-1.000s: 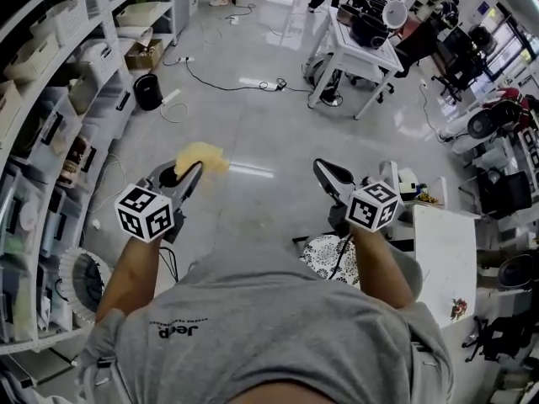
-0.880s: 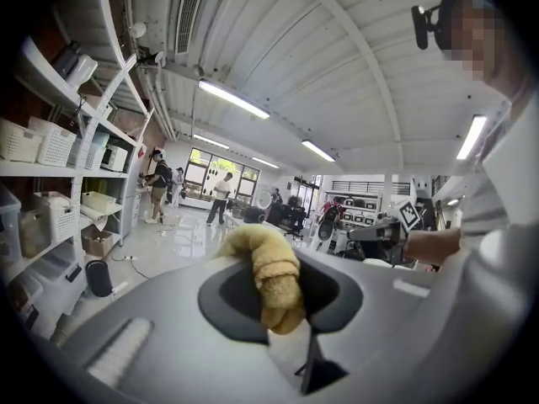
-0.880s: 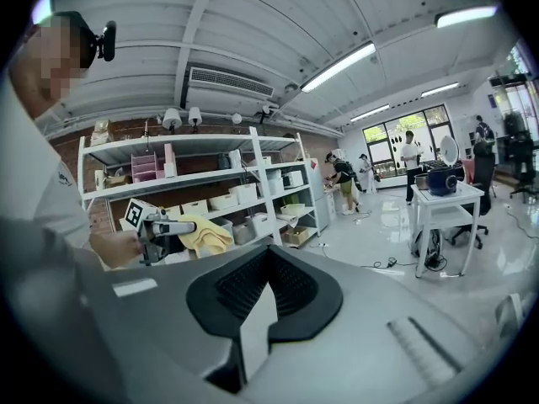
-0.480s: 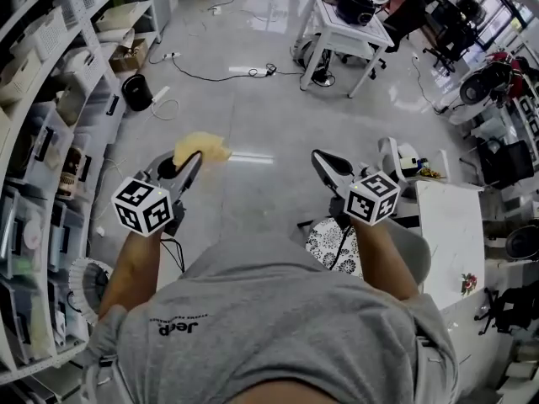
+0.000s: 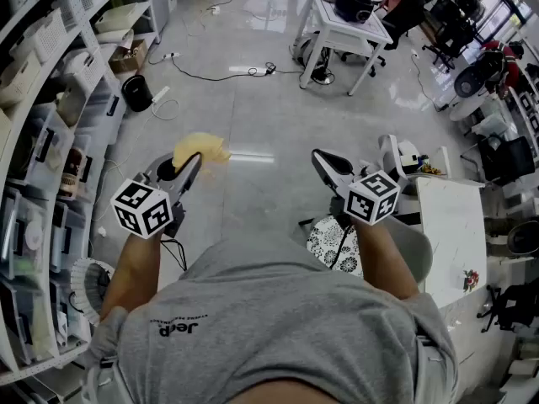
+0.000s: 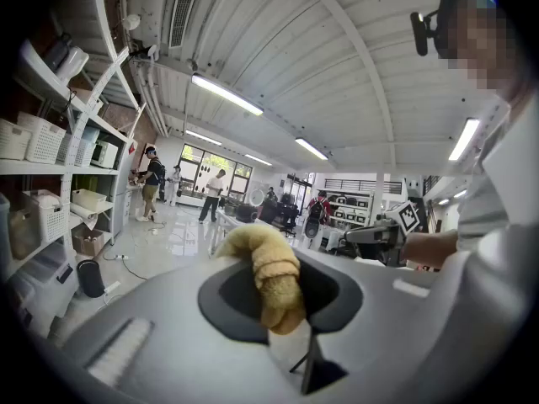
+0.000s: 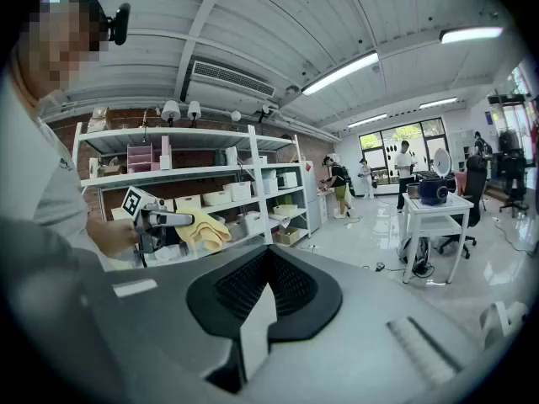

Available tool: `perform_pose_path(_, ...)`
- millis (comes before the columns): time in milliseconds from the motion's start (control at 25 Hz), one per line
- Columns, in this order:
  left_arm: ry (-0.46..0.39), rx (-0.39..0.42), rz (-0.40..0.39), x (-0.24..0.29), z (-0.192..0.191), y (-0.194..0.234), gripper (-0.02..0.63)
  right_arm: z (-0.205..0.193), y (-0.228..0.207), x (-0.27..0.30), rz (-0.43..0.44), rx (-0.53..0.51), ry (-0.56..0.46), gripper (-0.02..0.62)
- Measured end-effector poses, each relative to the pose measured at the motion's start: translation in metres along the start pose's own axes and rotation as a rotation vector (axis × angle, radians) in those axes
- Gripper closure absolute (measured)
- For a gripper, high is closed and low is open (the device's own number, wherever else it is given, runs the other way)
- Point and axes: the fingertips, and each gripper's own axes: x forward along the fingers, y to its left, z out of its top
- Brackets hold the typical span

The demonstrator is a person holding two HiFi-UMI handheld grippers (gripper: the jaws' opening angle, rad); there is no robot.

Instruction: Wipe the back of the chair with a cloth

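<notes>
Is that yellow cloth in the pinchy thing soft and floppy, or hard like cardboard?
Probably soft and floppy: the yellow cloth bunches into rolls where the left gripper pinches it, and its free end droops in the right gripper view. It likely weighs little, since that small pinch holds it all up. It looks fluffy, so probably not slippery.

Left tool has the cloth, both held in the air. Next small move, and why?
Probably swing the left tool down and rightward toward the chair. It is shut on the yellow cloth but held over open floor, touching nothing; the chair sits low by the person's right arm. The right tool is shut, empty.
</notes>
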Motion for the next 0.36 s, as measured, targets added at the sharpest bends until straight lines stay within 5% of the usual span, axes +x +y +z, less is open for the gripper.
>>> perform_pose_path(360, -0.001, -0.003, 0.001, -0.0049, 0.0001, -0.0022, 0.495, 0.0011, 0.0045, -0.0017, 0.002, -0.017, 0.001, 0.597)
